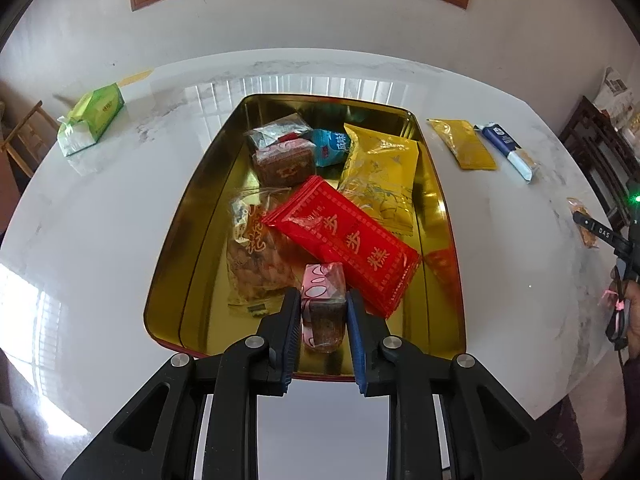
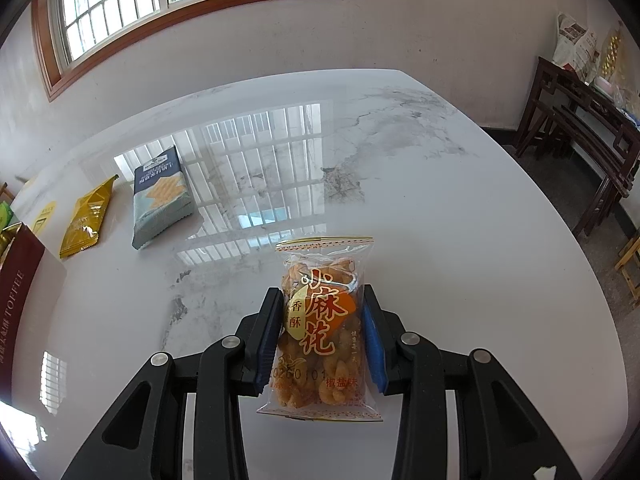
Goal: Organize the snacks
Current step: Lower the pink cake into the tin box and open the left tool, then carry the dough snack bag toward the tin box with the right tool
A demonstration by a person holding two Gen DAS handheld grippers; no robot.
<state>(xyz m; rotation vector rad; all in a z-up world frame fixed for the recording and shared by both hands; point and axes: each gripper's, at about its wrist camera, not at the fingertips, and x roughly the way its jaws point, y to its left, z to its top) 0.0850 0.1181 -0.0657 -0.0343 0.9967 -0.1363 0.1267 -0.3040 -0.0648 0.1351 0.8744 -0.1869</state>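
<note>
tissues in a green pack (image 1: 91, 119) lie far left on the white tabletop (image 1: 120, 208). next, the left gripper (image 1: 323, 304) clamps a pink-wrapped brown cake (image 1: 323, 307) over the near end of the gold tin tray (image 1: 192, 248), beside a red packet (image 1: 344, 240) and other snacks. further right, the right gripper (image 2: 320, 312) pinches a clear bag of fried twists (image 2: 320, 328) above the tabletop, with a blue cracker pack (image 2: 160, 196) and yellow sachet (image 2: 86, 216) lying on the tabletop well apart from it.

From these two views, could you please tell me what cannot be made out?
- Left wrist view: snacks under the red packet in the gold tray are partly covered.
- Left wrist view: the right gripper is cut off by the edge.
- Right wrist view: the maroon box is cut off at left.
</note>
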